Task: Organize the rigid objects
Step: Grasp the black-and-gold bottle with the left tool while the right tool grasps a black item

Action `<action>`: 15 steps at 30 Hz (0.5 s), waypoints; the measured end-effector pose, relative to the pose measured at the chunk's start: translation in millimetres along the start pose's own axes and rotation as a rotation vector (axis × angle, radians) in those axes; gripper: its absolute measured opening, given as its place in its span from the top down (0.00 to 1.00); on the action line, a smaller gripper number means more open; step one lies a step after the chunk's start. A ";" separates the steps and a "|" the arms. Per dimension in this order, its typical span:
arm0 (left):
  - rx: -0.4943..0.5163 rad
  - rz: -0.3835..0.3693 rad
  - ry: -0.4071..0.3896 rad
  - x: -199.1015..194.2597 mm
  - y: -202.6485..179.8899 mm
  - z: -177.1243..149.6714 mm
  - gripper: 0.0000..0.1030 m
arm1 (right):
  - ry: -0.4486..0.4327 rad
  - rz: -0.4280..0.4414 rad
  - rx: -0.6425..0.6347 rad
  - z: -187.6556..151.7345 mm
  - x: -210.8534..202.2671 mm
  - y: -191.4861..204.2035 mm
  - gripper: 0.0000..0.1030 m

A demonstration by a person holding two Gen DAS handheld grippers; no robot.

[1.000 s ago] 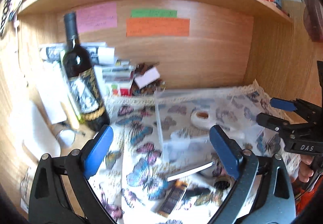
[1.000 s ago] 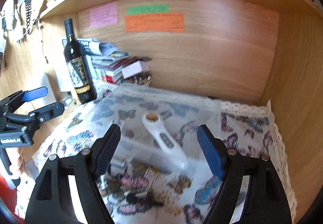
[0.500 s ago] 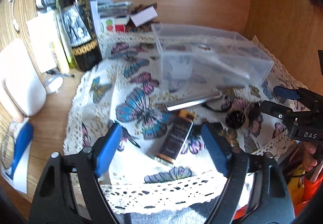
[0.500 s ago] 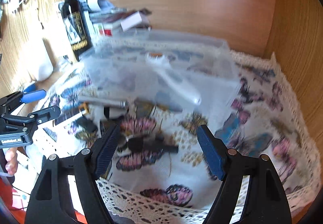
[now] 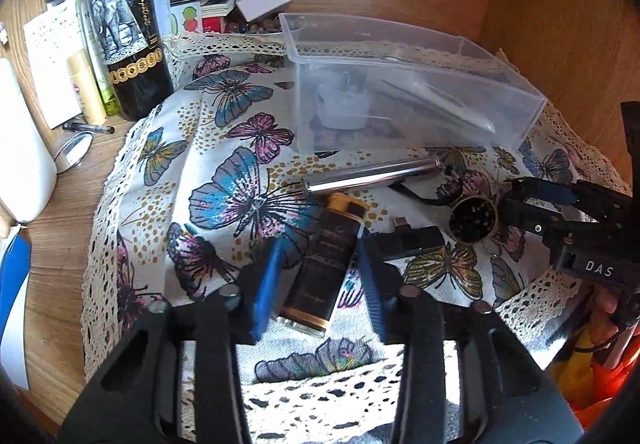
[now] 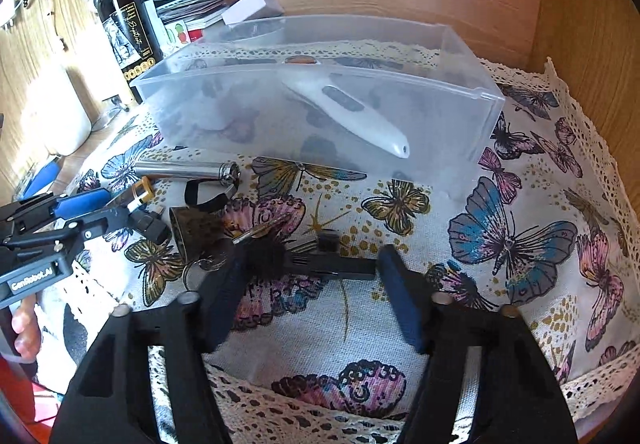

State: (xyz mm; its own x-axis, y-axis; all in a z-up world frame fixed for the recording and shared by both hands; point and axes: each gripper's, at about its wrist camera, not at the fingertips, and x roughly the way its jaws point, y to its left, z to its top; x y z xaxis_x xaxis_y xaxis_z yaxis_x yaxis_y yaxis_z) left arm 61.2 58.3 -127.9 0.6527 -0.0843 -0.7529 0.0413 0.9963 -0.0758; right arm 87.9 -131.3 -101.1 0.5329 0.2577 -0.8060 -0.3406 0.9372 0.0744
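Note:
A clear plastic bin stands on the butterfly cloth with a white handheld device inside. In front lie a silver tube, a dark brown and gold box, a black USB stick, a small brass bell and a black brush. My left gripper straddles the brown box, its jaws close on both sides. My right gripper is open around the black brush.
A dark wine bottle stands at the back left beside tubes, papers and stacked books. A small round mirror and a pen lie on the wooden desk. Wooden walls close the back and right.
Both grippers dropped and moved forward to the loose items. The left jaws narrowed around the brown box; the right jaws now bracket the black brush.

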 end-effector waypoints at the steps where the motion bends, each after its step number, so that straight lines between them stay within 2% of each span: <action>1: 0.004 -0.002 -0.002 0.5 -1.0 0.1 0.75 | -0.002 0.002 0.001 -0.3 -0.2 -0.1 0.43; 2: 0.006 -0.004 -0.007 0.5 -1.9 -0.2 0.78 | -0.005 0.004 0.001 -0.4 -0.3 0.0 0.44; 8: 0.000 -0.014 -0.015 -3.5 -1.7 -0.5 0.78 | -0.028 -0.001 -0.014 0.3 -4.4 3.8 0.44; 15: -0.013 -0.007 -0.075 -25.3 0.0 5.5 0.78 | -0.089 -0.010 -0.013 11.6 -24.0 1.5 0.44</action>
State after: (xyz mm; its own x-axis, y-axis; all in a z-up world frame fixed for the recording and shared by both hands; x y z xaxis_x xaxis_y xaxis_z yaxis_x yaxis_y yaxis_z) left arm 48.9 60.6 -105.2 0.7073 -0.0889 -0.7013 0.0364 0.9953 -0.0894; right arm 83.7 -133.3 -74.8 0.6032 0.2683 -0.7511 -0.3444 0.9370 0.0582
